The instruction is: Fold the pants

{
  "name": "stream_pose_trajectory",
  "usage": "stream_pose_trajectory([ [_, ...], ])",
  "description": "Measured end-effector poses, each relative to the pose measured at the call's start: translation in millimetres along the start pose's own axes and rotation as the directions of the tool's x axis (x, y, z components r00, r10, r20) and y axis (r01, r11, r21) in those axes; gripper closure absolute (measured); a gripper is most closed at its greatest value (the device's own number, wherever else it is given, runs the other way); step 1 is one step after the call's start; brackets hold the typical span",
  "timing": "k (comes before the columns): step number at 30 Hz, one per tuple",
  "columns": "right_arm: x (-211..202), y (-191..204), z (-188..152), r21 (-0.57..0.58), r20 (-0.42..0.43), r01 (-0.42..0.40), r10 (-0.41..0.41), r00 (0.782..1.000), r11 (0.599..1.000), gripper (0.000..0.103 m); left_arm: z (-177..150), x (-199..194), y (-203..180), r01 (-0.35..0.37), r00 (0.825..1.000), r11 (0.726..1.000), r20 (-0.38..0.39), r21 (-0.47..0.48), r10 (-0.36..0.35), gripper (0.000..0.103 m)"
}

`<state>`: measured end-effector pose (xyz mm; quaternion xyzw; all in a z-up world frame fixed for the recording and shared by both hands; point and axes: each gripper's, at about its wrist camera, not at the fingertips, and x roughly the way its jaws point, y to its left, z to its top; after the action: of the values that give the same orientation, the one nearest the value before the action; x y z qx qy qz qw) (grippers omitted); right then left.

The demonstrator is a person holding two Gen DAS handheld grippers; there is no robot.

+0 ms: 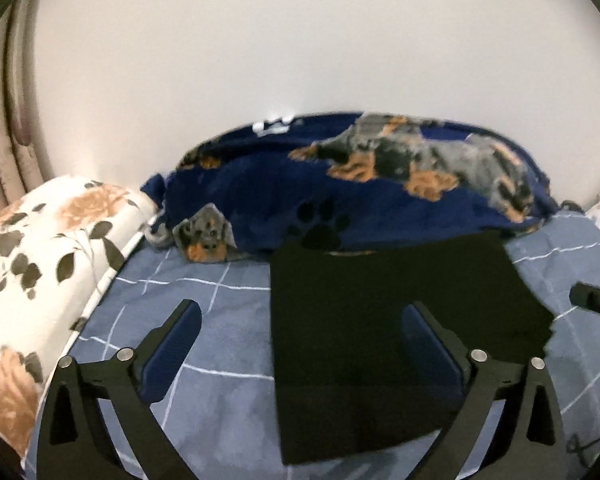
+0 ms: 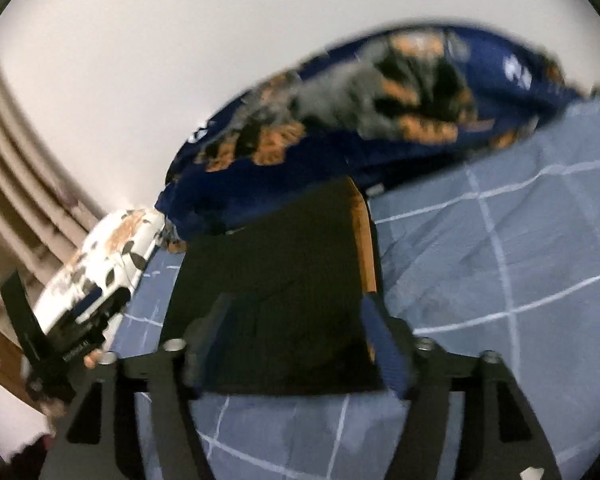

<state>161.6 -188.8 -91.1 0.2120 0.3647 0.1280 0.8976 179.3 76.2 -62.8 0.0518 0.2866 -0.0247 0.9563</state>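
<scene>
On the bed [image 1: 228,312], black pants [image 1: 380,320] lie folded into a neat rectangle; left tongs [image 1: 300,344] and right tongs [image 2: 296,344] hang open, empty, so the folding looks about finished.

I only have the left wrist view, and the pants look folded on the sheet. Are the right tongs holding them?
Observer: No. The right tongs stand open over the pants and pinch nothing.
Operator: Is anything showing on the pants' far side from me?
Observer: Yes. An orange-brown strip runs along their right edge. The picture is too blurred to tell what it is.
</scene>
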Motion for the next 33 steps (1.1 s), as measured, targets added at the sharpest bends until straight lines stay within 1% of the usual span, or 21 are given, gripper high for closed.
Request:
stream_pose_trajectory([
  [1,-10,1,-4,-0.001,0.004,-0.008,0.008,1.0,1.0,0.031,0,-10,-3,-0.004,1.0,1.0,0.016,-0.001,0.004,0.0],
  [3,-22,11,-11,0.001,0.003,-0.013,0.013,1.0,1.0,0.03,1,-23,-10,0.003,1.0,1.0,0.02,0.001,-0.003,0.0],
  [5,-32,17,-16,-0.005,-0.003,-0.016,0.016,1.0,1.0,0.029,3,-38,-15,0.005,1.0,1.0,0.026,-0.003,-0.005,0.0],
  [6,-34,26,-20,-0.019,-0.007,-0.016,0.016,1.0,1.0,0.029,3,-44,-17,0.0,0.999,1.0,0.032,-0.006,0.0,0.0],
  [12,-58,51,-32,-0.061,0.006,-0.023,0.023,1.0,0.998,0.027,9,-83,-25,-0.005,0.996,1.0,0.084,-0.005,0.005,0.0],
  [17,-78,64,-33,-0.085,0.031,-0.029,0.031,0.999,0.996,0.022,12,-110,-29,0.031,0.993,1.0,0.111,-0.004,-0.03,0.0],
  [22,-91,67,-35,-0.075,0.044,-0.035,0.039,0.998,0.997,0.021,13,-128,-31,0.072,0.991,0.997,0.117,-0.016,-0.069,0.0],
  [26,-99,69,-37,-0.081,0.049,-0.029,0.033,0.998,0.996,0.019,13,-143,-32,0.079,0.986,0.997,0.146,-0.021,-0.075,0.0],
  [29,-103,70,-39,-0.084,0.053,-0.027,0.032,0.998,0.996,0.017,12,-147,-35,0.086,0.987,0.996,0.139,-0.008,-0.084,0.0],
  [33,-107,71,-41,-0.089,0.055,-0.028,0.033,0.998,0.996,0.016,11,-149,-38,0.129,0.984,0.992,0.12,0.0,-0.129,0.0],
])
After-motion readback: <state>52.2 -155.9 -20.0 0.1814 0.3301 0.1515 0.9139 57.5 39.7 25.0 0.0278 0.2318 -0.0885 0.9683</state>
